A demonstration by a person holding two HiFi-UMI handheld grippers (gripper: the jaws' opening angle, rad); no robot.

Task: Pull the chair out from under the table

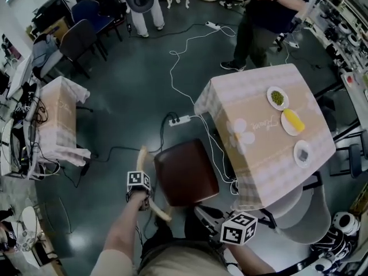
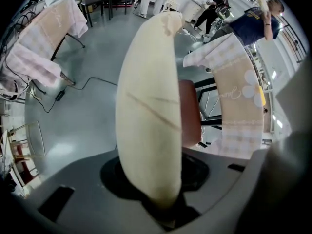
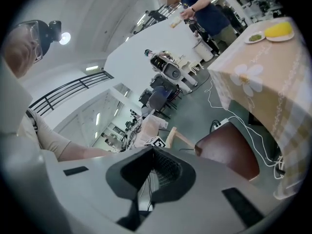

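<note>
My left gripper (image 1: 147,200) is clamped partway closed on the pale, smooth, curved wooden back rail (image 2: 151,106) of the brown padded chair (image 1: 185,172). My right gripper (image 3: 148,152) is empty, its jaw tips meeting. The chair stands on the glossy dark grey floor (image 1: 132,91), its seat just beside the near left edge of the square table (image 1: 259,154). The table's draped pink-and-beige checked cloth hangs close to the seat's right edge. Open floor lies left of the chair and beyond it. A white power strip (image 1: 180,120) and its white cables lie just beyond the seat, one cable running between seat and cloth. Three small round plates (image 1: 278,98) sit on the tabletop. A standing person (image 1: 259,22) is beyond the table.
</note>
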